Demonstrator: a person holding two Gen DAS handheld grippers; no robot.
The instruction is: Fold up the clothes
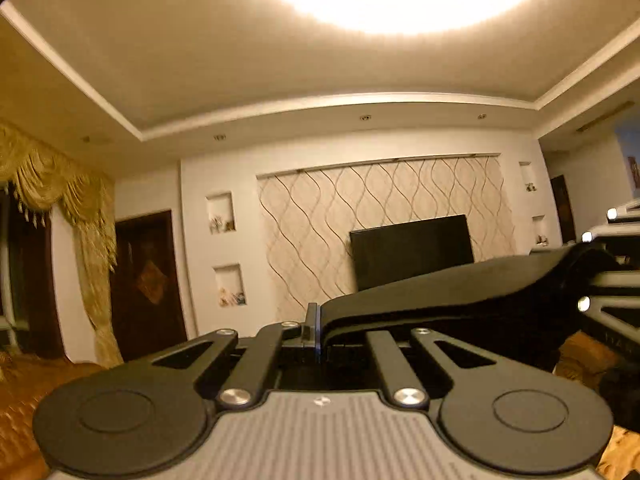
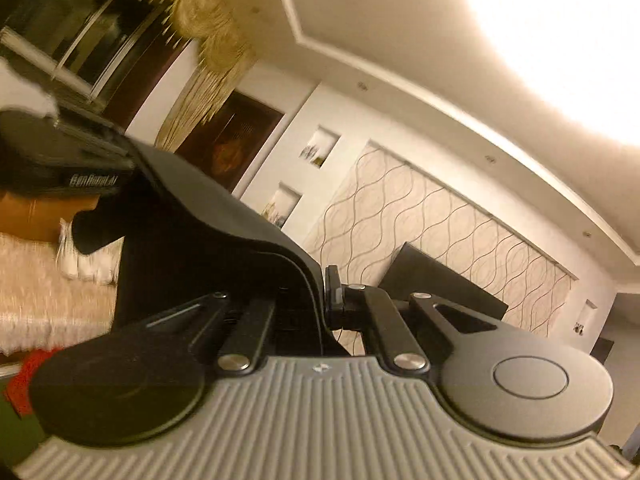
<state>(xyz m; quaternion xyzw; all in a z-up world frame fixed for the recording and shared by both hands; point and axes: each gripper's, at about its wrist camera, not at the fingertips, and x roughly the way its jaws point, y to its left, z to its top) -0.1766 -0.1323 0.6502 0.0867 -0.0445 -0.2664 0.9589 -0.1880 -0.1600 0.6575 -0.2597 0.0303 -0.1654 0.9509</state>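
Observation:
A black garment (image 1: 460,292) is stretched in the air between my two grippers. My left gripper (image 1: 318,332) is shut on one edge of it, and the cloth runs off to the right to the other gripper (image 1: 612,280). In the right wrist view my right gripper (image 2: 324,296) is shut on the garment (image 2: 192,220), which runs up and left to the left gripper (image 2: 72,160). Both cameras point up at the room wall and ceiling, and the hanging part of the garment is hidden below.
A dark TV (image 1: 412,252) hangs on a patterned wall panel. Gold curtains (image 1: 52,184) and a dark door (image 1: 148,280) are at the left. A cream fringed cover (image 2: 48,280) and something red (image 2: 28,376) lie at the lower left of the right wrist view.

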